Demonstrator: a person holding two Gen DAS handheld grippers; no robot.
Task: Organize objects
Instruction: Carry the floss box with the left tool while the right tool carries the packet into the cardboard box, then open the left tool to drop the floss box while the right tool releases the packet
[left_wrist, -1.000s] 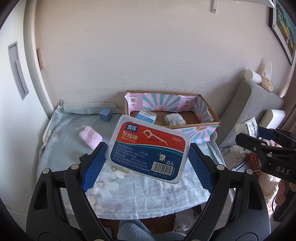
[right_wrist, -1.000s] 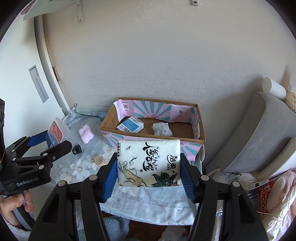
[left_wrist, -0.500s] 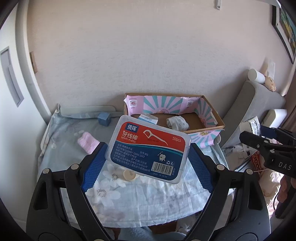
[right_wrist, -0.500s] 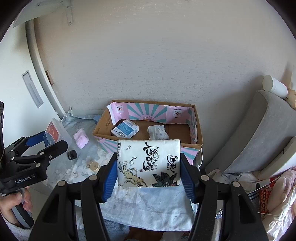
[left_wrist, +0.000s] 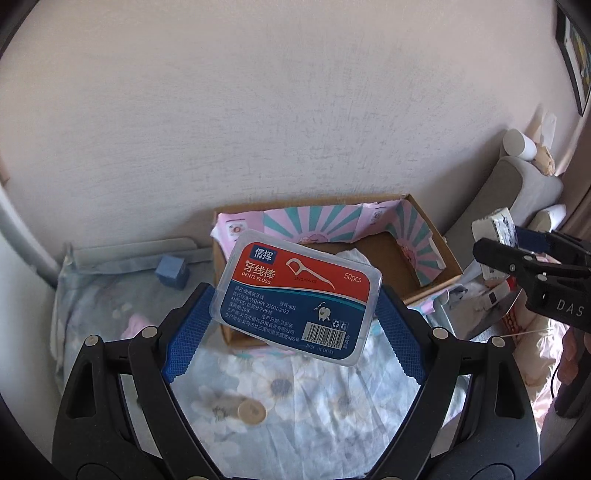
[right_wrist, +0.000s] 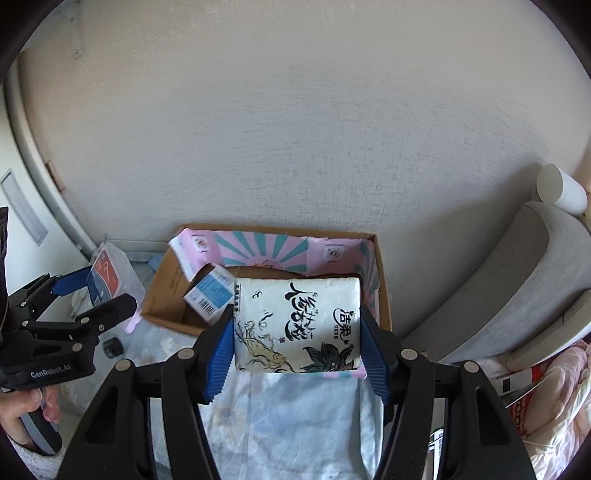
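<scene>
My left gripper (left_wrist: 291, 314) is shut on a clear dental floss box (left_wrist: 295, 291) with a red and blue label, held above the front left corner of the cardboard box (left_wrist: 436, 254). My right gripper (right_wrist: 297, 328) is shut on a white tissue pack (right_wrist: 297, 325) with black calligraphy, held over the front rim of the same cardboard box (right_wrist: 382, 280). Inside the box lie a small blue and white carton (right_wrist: 210, 293) and a white bundle (left_wrist: 354, 254), which the floss box partly hides.
The box stands on a table under a floral cloth (left_wrist: 295, 406), against the wall. On the cloth are a blue cube (left_wrist: 170, 269), a pink item (left_wrist: 133, 325), a round tan lid (left_wrist: 252, 410) and a small black item (right_wrist: 112, 346). A grey sofa (right_wrist: 517, 280) stands at the right.
Both grippers have moved forward toward the cardboard box with their loads. The box now looks larger and sits right behind the held floss box and tissue pack.
</scene>
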